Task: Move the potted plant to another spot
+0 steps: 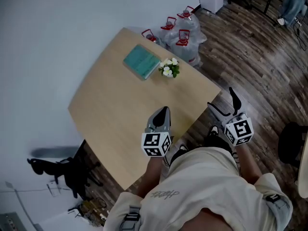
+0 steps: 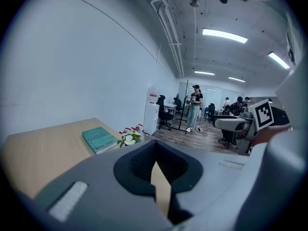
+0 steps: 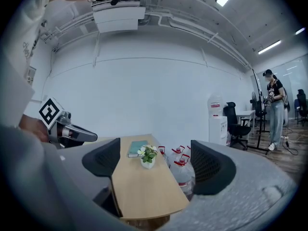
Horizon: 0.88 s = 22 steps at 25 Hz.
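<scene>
Potted plant (image 1: 169,68): far table (image 1: 115,105) edge, beside book (image 1: 141,61), untouched. Left gripper (image 1: 165,109): jaws pressed together, empty. Right gripper (image 1: 221,99): jaws wide, empty. Both well short of plant. Remaining: reach, grasp, move.

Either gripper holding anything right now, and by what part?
Nothing is held. The left gripper has its jaws together on nothing; the right gripper has its jaws apart, empty. The potted plant stands untouched on the table.

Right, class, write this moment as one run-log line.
stage: not started | left gripper: shut, empty | right gripper: open, empty | potted plant: on table beside book, untouched
</scene>
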Motion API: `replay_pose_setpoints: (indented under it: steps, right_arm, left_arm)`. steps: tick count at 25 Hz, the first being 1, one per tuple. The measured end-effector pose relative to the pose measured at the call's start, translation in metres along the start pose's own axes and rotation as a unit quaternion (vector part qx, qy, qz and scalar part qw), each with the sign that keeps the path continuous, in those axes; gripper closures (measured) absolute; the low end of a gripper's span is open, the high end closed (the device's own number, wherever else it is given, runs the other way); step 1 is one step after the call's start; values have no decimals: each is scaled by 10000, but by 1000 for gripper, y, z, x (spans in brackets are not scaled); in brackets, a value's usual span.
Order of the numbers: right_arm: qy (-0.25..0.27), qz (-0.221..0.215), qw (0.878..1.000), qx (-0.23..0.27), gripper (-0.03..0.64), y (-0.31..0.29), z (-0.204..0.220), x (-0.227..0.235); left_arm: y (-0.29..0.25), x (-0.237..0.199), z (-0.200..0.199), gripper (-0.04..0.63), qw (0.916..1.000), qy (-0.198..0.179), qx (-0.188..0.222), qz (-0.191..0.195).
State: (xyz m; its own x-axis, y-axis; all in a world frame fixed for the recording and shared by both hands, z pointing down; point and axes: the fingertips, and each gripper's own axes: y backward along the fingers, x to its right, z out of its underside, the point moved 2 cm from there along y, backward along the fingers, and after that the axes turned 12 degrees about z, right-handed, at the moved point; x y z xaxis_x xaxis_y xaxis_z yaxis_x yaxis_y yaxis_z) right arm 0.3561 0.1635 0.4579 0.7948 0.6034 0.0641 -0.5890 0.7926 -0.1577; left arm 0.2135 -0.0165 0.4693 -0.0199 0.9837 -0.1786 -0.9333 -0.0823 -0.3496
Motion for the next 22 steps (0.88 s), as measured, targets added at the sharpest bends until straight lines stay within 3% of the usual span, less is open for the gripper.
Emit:
replay_pose_setpoints:
  steps: [5, 9, 14, 22]
  right_arm:
    - [-73, -65, 9998, -171, 166, -7, 8, 61]
    - [10, -398, 9990, -218, 166, -15, 8, 83]
    - [-144, -699, 9972, -240, 166, -26, 11, 91]
    - [-223, -780, 9963, -290, 166, -40, 21, 79]
  left_arm:
    - [-41, 33, -17, 580, 9998, 15, 94, -145]
    - [-59, 46, -30, 581, 9982, 294, 340, -396]
    - [-70, 57, -28, 581, 9978, 350, 169, -539]
    - [-73, 44, -22, 581, 9977, 283, -54, -621]
